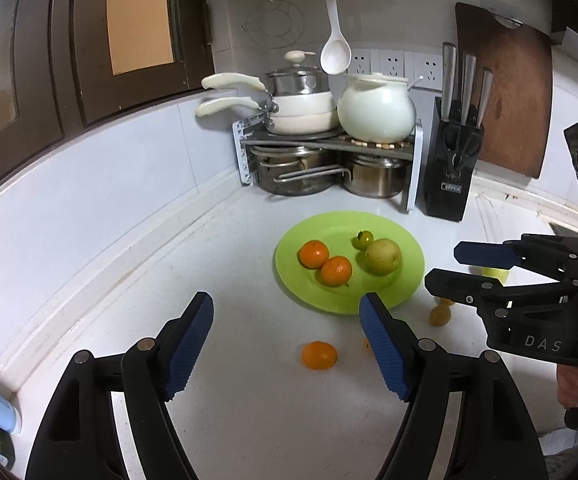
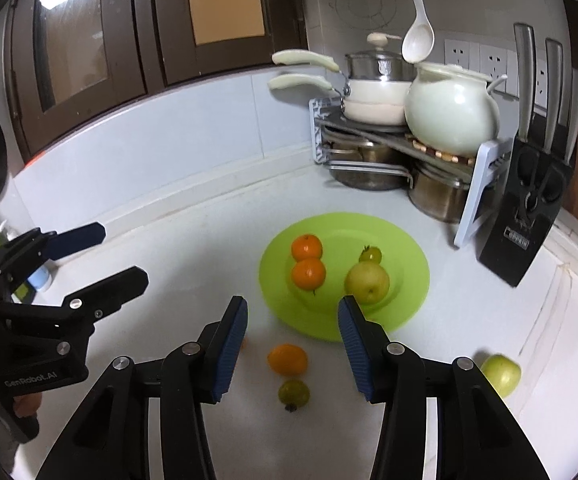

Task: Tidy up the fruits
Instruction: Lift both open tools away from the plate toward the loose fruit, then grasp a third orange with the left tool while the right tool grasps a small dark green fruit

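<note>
A lime-green plate (image 2: 409, 280) sits on the white countertop (image 1: 109, 280) in front of a corner pot rack. On the plate lie two tangerines, one (image 2: 307, 247) just behind the other (image 2: 308, 274) and touching it, a yellow-green pear (image 2: 367, 282) to their right, and a small green tomato (image 2: 370, 255) just beyond the pear.

Off the plate, on the near side, an orange citrus fruit (image 2: 287, 359) rests on the counter, with a second small green tomato (image 2: 293, 393) just in front of it, stem end toward the camera. A green apple (image 2: 501, 374) lies well apart to the right, near the counter's raised edge.

The left gripper (image 1: 287, 344) hovers above the counter with its blue-padded fingers spread wide and nothing between them; the loose citrus fruit lies between and slightly beyond its fingertips in the left wrist view. The right gripper (image 2: 293, 344) is likewise spread open and empty, its fingers framing the citrus fruit and the loose tomato in its own view. Each gripper appears in the other's camera, both with jaws apart.

At the far corner, the metal rack (image 1: 329, 144) carries stacked white pans and a white ceramic pot (image 1: 376, 108), with steel pots beneath. A black knife block (image 1: 451, 176) stands to the right of the rack, a wooden cutting board (image 1: 509, 92) leans against the wall behind it, and a white ladle (image 1: 335, 48) hangs from hooks above.
</note>
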### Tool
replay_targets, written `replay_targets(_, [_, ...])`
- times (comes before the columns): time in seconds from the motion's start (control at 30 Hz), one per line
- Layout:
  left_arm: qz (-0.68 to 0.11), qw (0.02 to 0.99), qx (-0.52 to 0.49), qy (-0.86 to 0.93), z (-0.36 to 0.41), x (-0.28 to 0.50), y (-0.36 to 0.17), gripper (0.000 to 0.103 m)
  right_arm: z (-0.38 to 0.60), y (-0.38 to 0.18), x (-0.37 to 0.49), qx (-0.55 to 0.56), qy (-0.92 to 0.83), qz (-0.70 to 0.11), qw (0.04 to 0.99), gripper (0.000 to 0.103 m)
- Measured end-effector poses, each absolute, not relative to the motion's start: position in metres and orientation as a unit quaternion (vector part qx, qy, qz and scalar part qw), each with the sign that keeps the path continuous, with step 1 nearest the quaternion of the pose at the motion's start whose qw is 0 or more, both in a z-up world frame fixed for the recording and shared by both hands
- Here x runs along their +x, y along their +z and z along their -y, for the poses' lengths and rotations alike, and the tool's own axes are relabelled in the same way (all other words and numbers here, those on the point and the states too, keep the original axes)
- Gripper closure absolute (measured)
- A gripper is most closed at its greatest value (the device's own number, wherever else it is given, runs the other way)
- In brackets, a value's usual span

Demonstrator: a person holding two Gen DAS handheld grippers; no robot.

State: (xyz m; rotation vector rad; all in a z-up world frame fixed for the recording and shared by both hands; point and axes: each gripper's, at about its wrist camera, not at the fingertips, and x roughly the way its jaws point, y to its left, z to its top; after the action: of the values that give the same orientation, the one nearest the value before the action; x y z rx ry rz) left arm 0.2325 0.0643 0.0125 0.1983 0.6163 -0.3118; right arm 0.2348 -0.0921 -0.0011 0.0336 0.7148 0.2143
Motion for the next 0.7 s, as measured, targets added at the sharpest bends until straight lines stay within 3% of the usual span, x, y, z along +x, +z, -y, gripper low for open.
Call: replay_targets(0.7, [-0.348,0.906,0.128,-0.205,-0.064,0.244,-0.051,0.028,0.085,-0.066,0.233,0.014,0.098,-0.432,0.896,0.055])
